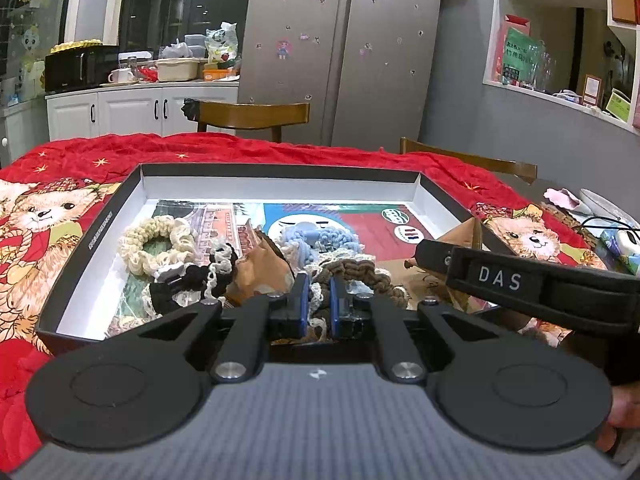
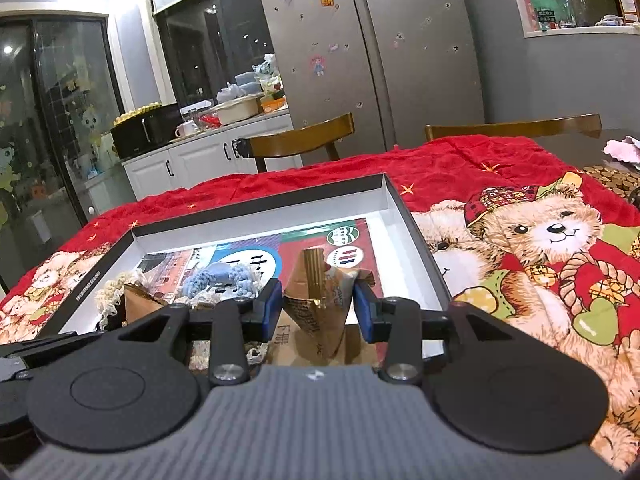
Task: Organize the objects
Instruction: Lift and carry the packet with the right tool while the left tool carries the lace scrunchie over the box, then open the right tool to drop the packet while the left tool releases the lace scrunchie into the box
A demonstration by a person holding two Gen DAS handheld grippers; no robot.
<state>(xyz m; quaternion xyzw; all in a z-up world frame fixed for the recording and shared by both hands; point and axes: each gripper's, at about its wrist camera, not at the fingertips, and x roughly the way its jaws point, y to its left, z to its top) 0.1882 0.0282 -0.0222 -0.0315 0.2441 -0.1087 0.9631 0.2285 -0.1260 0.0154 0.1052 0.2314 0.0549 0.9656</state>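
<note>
A shallow black box (image 1: 92,236) with white inside walls lies on the red bear blanket; it also shows in the right wrist view (image 2: 416,232). Inside lie a cream scrunchie (image 1: 158,242), a black-and-white scrunchie (image 1: 192,280), a blue one (image 1: 316,240), a brown one (image 1: 360,272) and brown paper packets (image 1: 260,268). My left gripper (image 1: 319,300) is shut on a white lace scrunchie (image 1: 317,296) over the box's near side. My right gripper (image 2: 318,304) is shut on a crumpled brown paper packet (image 2: 320,300) in the box's right part. The right gripper's body (image 1: 520,280) crosses the left wrist view.
The red bear blanket (image 2: 540,248) covers the table. Two wooden chairs (image 1: 252,116) (image 2: 516,126) stand at the far edge. A cable and small items (image 1: 616,236) lie at the table's right end. A fridge (image 1: 344,48) and counter (image 1: 140,88) stand behind.
</note>
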